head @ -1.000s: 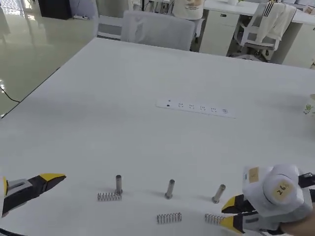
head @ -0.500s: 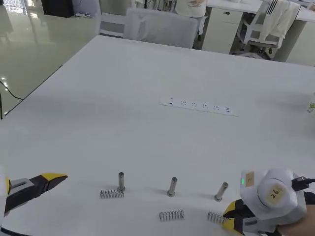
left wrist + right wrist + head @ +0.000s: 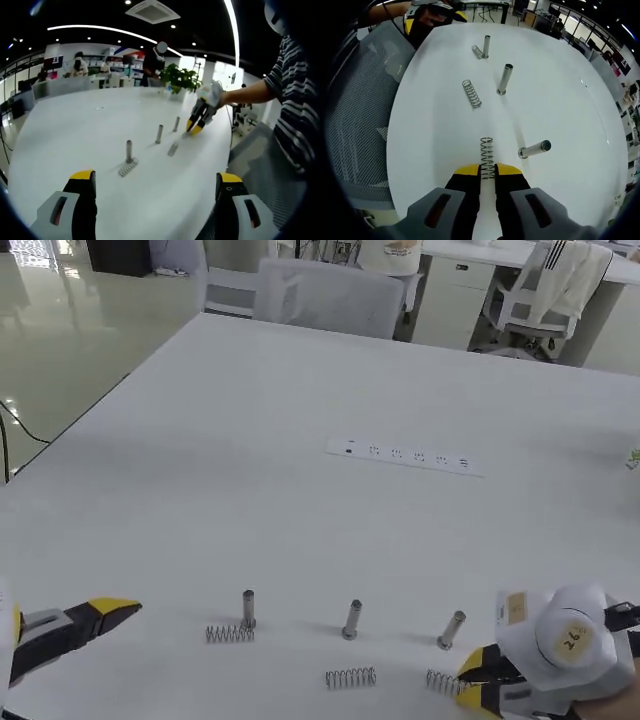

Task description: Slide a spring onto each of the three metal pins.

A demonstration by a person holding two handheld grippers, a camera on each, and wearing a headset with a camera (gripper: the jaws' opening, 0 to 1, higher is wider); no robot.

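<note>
Head view: a wide white table (image 3: 300, 390) takes up most of the scene, with a power strip (image 3: 405, 456) lying flat past its centre toward 12 o'clock; the left gripper (image 3: 125, 611) waits low at 8 o'clock, and its own view shows its jaws spread wide with nothing between them; the right gripper (image 3: 478, 680) is down on the table at 5 o'clock. Three pins stand upright in a row across the near edge: the left pin (image 3: 248, 608), the middle pin (image 3: 352, 619) and the right pin (image 3: 451, 630), all bare. Each has a spring lying flat near it, on the person's side: the left spring (image 3: 230, 634) touches or nearly touches its pin's foot, and the middle spring (image 3: 350, 677) lies a little apart. In the right gripper view the right spring (image 3: 486, 155) has its near end in the narrow slot between the jaws, which are drawn in close and appear to pinch it. Its long axis runs straight out from the tips toward 12 o'clock, flat on the table. The right pin sits at 2 o'clock from those tips, near; so the right hand is far the nearer. My judgement is that the spring must be lifted and turned upright, in line with the pin, before it will slide on.
</note>
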